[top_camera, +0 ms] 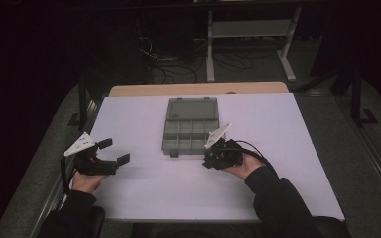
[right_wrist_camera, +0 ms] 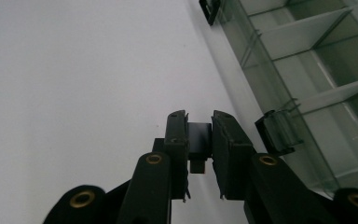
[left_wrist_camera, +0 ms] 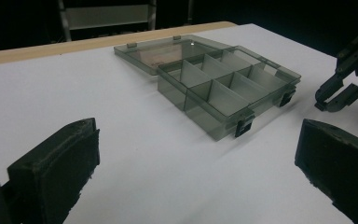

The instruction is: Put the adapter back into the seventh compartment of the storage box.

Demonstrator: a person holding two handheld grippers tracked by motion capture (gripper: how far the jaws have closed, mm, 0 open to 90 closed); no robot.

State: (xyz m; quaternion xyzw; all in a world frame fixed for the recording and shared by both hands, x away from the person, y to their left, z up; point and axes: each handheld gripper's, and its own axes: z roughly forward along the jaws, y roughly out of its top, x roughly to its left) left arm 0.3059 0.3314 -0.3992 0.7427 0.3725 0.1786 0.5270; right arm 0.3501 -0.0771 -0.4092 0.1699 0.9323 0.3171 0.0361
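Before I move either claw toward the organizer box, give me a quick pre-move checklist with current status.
1. Organizer box lid open, flat behind the tray: ok.
2. Compartments look empty in the left gripper view: ok.
3. Left claw open, holding nothing: ok.
4. Right claw free to grasp: not ok, jaws nearly closed with a small dark piece between them; what it is, cannot tell.
5. Right claw close to the front latch, not touching: ok.

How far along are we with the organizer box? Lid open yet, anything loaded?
Done: the organizer box lies open on the table, lid folded flat behind it. In hand: the right tool is shut on a small dark piece beside the box's front latch; what the piece is I cannot tell. The left tool hangs open, apart from the box. Left: the compartments look empty, nothing loaded.
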